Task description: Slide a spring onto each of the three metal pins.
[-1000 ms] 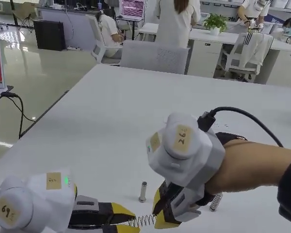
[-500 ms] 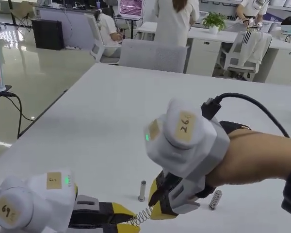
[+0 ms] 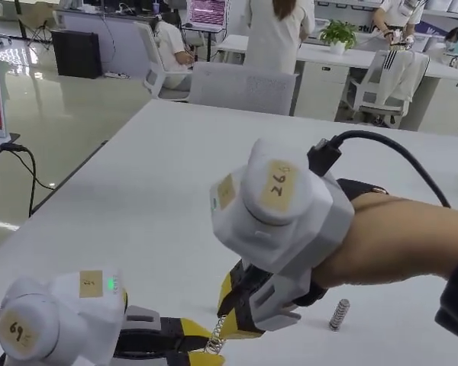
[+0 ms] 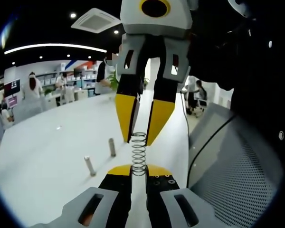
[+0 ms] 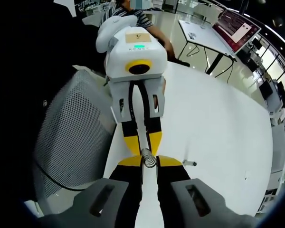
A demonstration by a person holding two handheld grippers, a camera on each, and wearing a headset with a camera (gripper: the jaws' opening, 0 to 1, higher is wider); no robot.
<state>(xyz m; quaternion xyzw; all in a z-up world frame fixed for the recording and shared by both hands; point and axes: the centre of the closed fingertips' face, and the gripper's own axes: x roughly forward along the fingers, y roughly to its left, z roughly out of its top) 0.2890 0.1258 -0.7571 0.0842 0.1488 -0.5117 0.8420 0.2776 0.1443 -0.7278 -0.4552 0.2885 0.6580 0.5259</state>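
Where left gripper (image 4: 138, 170) meets right gripper (image 4: 139, 141), spring (image 4: 139, 154) runs lengthwise between: left fingers (image 4: 119, 172) clamp one end, right fingers (image 4: 125, 114) pinch the other. Near pin (image 4: 89, 166) and far pin (image 4: 112, 147) upright beside; loose spring (image 3: 339, 314) on surface (image 3: 175, 175).

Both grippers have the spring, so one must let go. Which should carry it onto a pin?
Right, probably. The right gripper points down at the table, so the spring could drop over an upright pin; the left gripper lies flat.

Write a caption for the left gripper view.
Left gripper and right gripper pinch one spring; two metal pins stand nearby.
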